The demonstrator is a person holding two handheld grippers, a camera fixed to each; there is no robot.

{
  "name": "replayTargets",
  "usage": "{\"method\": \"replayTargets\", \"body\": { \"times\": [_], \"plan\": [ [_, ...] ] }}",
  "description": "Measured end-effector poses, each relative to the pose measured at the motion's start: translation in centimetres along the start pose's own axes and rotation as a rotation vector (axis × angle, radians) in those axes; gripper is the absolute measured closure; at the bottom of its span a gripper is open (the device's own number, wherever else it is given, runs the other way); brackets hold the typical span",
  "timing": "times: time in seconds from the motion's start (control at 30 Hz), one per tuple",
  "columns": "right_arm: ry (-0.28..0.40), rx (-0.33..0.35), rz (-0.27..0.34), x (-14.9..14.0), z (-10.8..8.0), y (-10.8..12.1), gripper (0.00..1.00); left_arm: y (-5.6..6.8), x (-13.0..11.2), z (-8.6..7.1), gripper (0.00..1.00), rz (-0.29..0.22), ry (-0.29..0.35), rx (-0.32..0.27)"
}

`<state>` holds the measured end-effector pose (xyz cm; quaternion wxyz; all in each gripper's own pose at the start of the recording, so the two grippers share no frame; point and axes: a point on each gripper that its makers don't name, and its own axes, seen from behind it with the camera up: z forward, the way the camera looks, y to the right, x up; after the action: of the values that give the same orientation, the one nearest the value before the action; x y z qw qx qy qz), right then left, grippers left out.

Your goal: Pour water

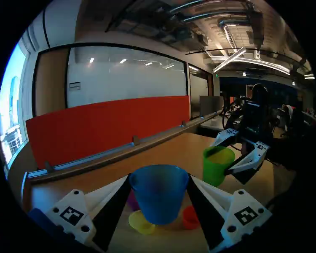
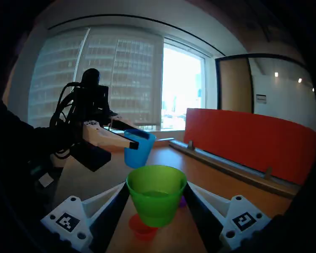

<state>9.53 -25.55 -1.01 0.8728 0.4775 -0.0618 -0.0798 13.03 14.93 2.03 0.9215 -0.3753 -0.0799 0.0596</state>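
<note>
Now gripping a blue cup [image 1: 159,194] upright in the left tongs [image 1: 159,185], both fingers pressed to its sides, raised above the bench [image 1: 175,147] over a small yellow cup [image 1: 141,222] and a red cup [image 1: 190,217]. Likewise clamping a green cup [image 2: 156,196] upright in the right tongs [image 2: 156,187], near the blue one but not touching it.

left gripper view: we look right, close over blue cup [image 1: 159,192] | right gripper view: we look left, close over green cup [image 2: 156,194] | shared: both cups, desk [image 1: 179,147]
</note>
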Motion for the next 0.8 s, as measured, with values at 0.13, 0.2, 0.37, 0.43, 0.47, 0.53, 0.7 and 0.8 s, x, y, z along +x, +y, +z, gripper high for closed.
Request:
{"method": "replayTargets", "body": {
  "times": [0.13,0.2,0.37,0.43,0.47,0.53,0.7,0.8],
  "plan": [
    [-0.017,-0.005,0.007,-0.6,-0.2,0.5,0.1,0.2,-1.6,0.2,0.11,-0.003,-0.039,-0.011],
    [-0.028,-0.008,0.01,-0.9,-0.4,0.7,0.1,0.3,-2.4,0.2,0.11,-0.001,-0.057,-0.016],
    [-0.065,-0.021,0.01,-2.1,-0.8,1.4,0.1,0.6,-4.3,0.3,0.11,0.006,-0.108,-0.024],
    [-0.08,-0.025,0.008,-2.5,-1.0,1.6,0.1,0.8,-5.2,0.4,0.11,0.012,-0.13,-0.028],
    [-0.087,-0.026,0.008,-2.7,-1.1,1.7,0.1,1.0,-5.6,0.4,0.11,0.015,-0.14,-0.031],
    [-0.101,-0.033,0.007,-3.0,-1.2,2.0,0.1,1.2,-6.6,0.5,0.11,0.023,-0.163,-0.034],
    [-0.126,-0.052,0.009,-3.7,-1.4,2.6,0.1,1.7,-8.6,0.5,0.11,0.04,-0.214,-0.037],
    [-0.137,-0.053,0.015,-4.1,-1.5,2.9,0.1,2.1,-9.6,0.5,0.11,0.037,-0.239,-0.049]
  ]
}}
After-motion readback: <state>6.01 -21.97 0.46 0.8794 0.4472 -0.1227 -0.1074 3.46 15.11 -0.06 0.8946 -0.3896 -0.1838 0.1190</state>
